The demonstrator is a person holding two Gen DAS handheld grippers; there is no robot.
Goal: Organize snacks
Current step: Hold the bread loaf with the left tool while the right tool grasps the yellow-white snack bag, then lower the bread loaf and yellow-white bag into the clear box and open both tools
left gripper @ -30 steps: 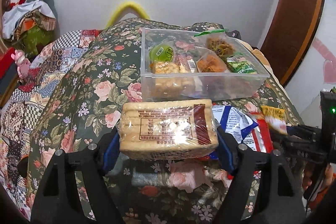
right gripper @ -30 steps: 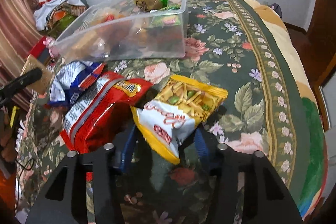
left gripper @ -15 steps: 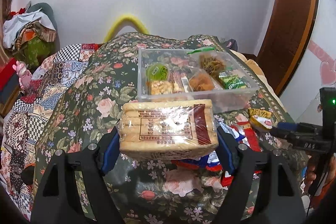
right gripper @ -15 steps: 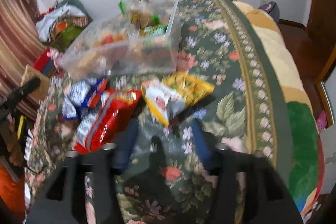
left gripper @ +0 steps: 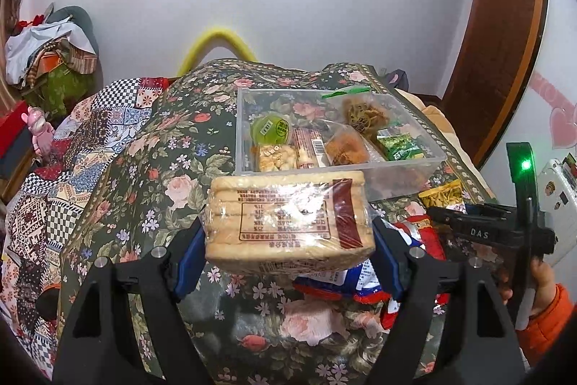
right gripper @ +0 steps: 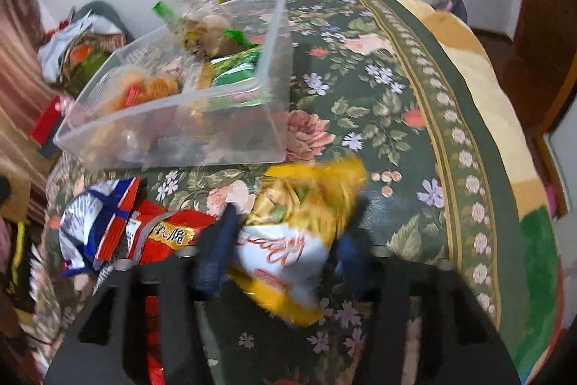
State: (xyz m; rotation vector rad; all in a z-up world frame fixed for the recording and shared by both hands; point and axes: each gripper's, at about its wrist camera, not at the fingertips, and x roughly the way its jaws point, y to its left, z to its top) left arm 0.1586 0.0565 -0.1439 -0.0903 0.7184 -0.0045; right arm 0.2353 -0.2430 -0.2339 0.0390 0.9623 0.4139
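Observation:
My left gripper [left gripper: 286,253] is shut on a clear-wrapped pack of biscuits [left gripper: 288,215] and holds it above the flowered bed cover, just short of the clear plastic bin [left gripper: 245,118]. The bin holds several snack packets. My right gripper [right gripper: 283,255] is closed around a yellow and white snack bag [right gripper: 288,240], which looks lifted off the cover; this view is blurred. The bin [right gripper: 274,103] stands just beyond it. The right gripper also shows in the left wrist view [left gripper: 468,222], at the right.
A red snack bag [right gripper: 162,237] and a blue, white and red packet [right gripper: 97,219] lie left of the right gripper. The bed drops off at its right edge [right gripper: 505,168]. Clothes are piled at the far left [left gripper: 47,53].
The left gripper has risen with the biscuits, so the bin is seen more from above. The right gripper closed in on the yellow bag and took hold of it.

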